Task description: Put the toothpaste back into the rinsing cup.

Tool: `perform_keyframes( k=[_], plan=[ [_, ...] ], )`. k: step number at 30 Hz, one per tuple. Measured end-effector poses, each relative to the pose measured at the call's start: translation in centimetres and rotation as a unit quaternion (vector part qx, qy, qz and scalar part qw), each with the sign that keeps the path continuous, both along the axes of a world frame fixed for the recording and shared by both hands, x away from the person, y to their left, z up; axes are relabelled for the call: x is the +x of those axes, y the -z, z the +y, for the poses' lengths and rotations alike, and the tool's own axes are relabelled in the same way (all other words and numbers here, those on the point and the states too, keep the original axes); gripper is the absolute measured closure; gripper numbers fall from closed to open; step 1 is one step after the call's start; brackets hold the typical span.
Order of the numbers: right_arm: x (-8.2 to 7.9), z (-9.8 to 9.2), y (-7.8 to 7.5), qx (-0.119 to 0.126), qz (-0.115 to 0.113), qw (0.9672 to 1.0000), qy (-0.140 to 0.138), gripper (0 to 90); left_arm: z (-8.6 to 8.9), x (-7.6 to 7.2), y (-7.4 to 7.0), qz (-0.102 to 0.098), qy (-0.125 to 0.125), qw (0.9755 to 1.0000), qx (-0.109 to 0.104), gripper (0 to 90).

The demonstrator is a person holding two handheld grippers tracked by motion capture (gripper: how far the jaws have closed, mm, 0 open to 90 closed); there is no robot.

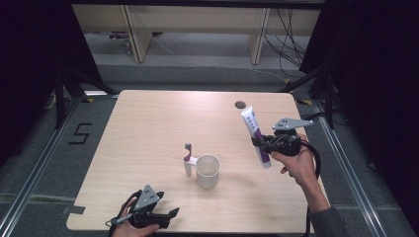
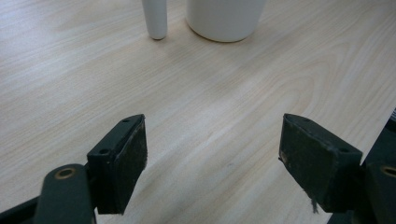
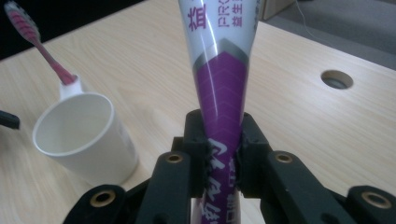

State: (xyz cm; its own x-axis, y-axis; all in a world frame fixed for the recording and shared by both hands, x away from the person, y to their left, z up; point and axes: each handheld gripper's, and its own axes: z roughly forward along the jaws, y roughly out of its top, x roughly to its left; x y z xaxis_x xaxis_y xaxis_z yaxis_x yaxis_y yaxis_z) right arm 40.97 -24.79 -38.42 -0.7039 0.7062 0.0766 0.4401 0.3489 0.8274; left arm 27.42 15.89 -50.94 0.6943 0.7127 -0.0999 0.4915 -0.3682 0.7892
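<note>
One toothpaste tube sits clamped in the right gripper jaws; one cup, one toothbrush; left gripper jaws wide.

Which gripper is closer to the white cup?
Left. The left gripper rests open at the table's near edge, just below the white cup. The right gripper, clamping the toothpaste tube, is raised farther off to its right.

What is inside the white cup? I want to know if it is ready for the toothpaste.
The white cup looks empty as far as its inside shows; its bottom is hidden. The toothbrush stands outside, in the handle.
</note>
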Motion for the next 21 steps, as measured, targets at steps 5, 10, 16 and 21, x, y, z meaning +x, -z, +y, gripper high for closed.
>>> perform_keyframes(
  k=[5, 10, 16, 21],
  plan=[
    [0.1, 1.2, 0.2, 0.042, -0.023, 0.9986, -0.023, 77.4, 0.0, 0.0, 0.0, 0.002, 0.003, 1.0, 0.005, 23.0],
    [-0.3, 2.6, 0.4, 0.064, -0.028, 0.9973, -0.021, 77.4, 0.0, 0.0, 0.0, 0.001, 0.003, 1.0, 0.006, 22.3],
    [-0.4, 4.1, 0.0, 0.082, -0.043, 0.995, -0.037, 77.4, 0.0, 0.0, 0.0, 0.0, 0.003, 1.0, 0.006, 21.8],
    [-0.3, 5.4, 0.1, 0.103, -0.043, 0.9926, -0.047, 77.4, 0.0, 0.0, 0.0, 0.0, 0.003, 1.0, 0.005, 21.8]
  ],
)
